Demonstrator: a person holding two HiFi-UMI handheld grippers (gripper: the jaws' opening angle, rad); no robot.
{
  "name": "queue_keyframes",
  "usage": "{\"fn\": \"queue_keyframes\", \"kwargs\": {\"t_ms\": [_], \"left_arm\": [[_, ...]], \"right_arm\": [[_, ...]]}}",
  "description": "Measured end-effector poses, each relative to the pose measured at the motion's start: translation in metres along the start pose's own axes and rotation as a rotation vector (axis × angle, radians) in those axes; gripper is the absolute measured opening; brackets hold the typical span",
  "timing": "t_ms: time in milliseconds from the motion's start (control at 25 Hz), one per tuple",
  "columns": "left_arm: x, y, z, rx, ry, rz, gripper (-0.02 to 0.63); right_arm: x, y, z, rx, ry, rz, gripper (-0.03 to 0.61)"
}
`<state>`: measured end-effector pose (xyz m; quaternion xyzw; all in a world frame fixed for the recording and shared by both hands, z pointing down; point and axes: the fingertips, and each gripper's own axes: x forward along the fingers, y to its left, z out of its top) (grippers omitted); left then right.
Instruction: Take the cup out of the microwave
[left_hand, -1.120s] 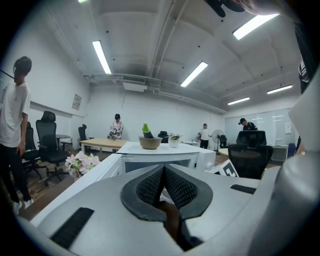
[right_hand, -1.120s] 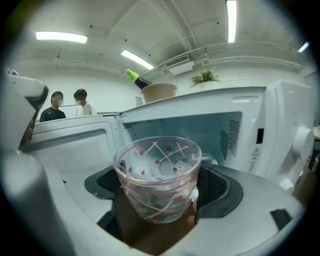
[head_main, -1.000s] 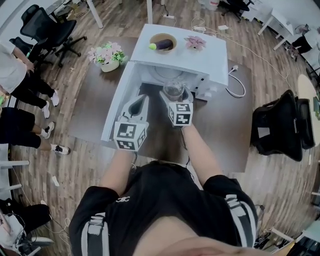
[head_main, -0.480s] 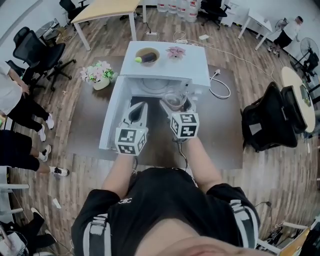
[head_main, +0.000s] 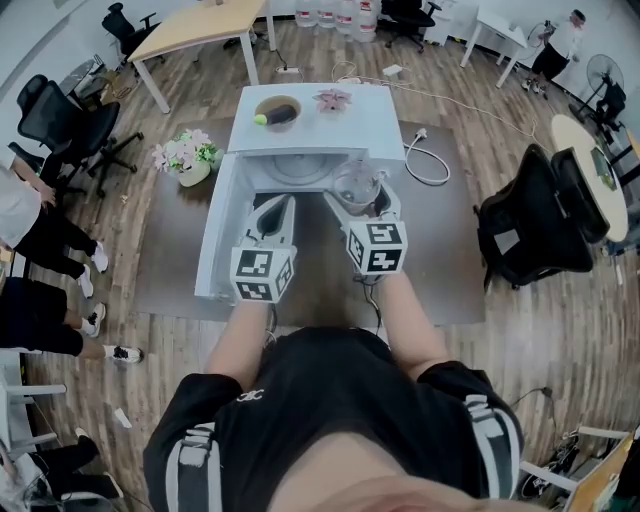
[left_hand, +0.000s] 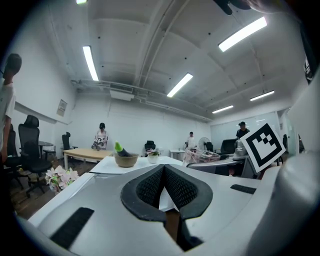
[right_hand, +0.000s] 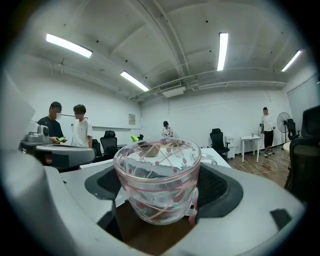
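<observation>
Your right gripper (head_main: 362, 205) clasps the glass cup (right_hand: 157, 185) upright for steady carrying, at the microwave (head_main: 330, 125) mouth ahead. Your left gripper (left_hand: 164, 187) hangs beside it, closed and empty.

Left claw (head_main: 277, 205) pinched, right claw (head_main: 360, 198) clamped.

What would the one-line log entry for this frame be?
right gripper: shut on glass cup | position: held in front of open microwave | left gripper: shut, empty | door: open to left

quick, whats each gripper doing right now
Left gripper: closed, holding nothing.
Right gripper: closed on the glass cup.
</observation>
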<state>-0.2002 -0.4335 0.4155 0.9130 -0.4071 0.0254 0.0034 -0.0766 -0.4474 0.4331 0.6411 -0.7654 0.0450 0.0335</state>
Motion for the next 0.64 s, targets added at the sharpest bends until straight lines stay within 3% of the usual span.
{"fn": "queue_keyframes", "kwargs": {"t_ms": [640], "left_arm": [[-0.007, 0.003, 0.005, -0.001, -0.003, 0.013, 0.002]], "right_arm": [[-0.010, 0.011, 0.003, 0.007, -0.018, 0.014, 0.453]]}}
